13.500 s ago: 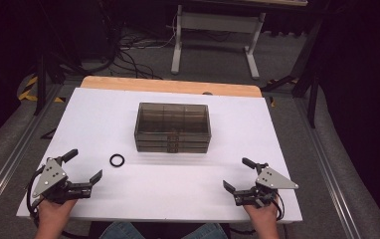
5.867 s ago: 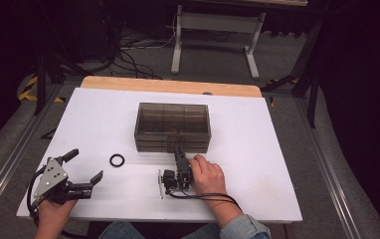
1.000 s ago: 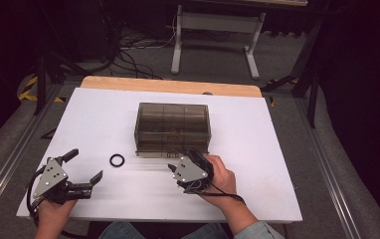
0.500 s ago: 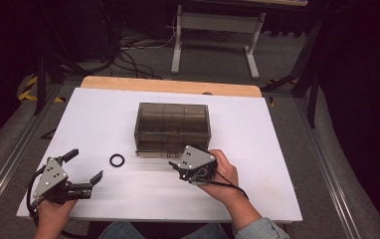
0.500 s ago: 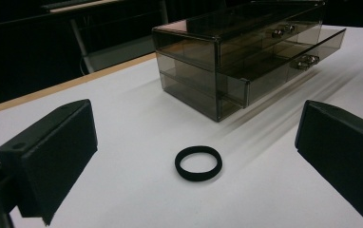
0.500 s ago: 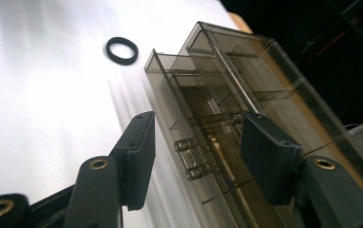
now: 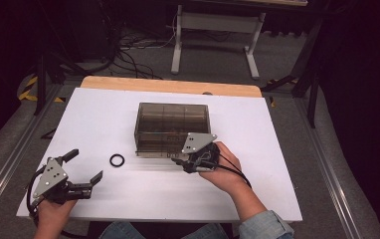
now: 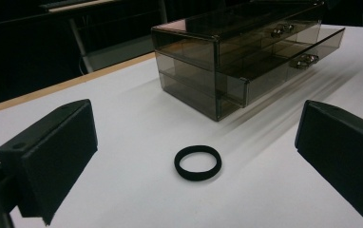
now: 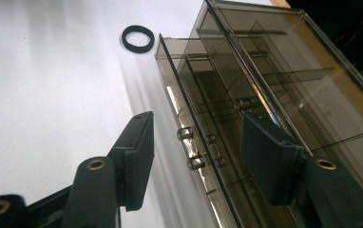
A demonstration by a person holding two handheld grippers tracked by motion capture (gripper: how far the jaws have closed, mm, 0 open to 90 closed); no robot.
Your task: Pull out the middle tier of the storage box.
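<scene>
Right gripper [image 9: 194, 156] half-open around the lower drawer's handle [image 9: 190, 148] (pads not touching).

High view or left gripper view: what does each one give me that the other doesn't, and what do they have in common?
The high view gives the whole white table, both of the person's hands, the open left gripper and the right gripper at the drawer box's front. The left gripper view gives a close look at the two drawer knobs and the lower drawer sticking out. Both have the black ring and the smoky drawer box.
</scene>
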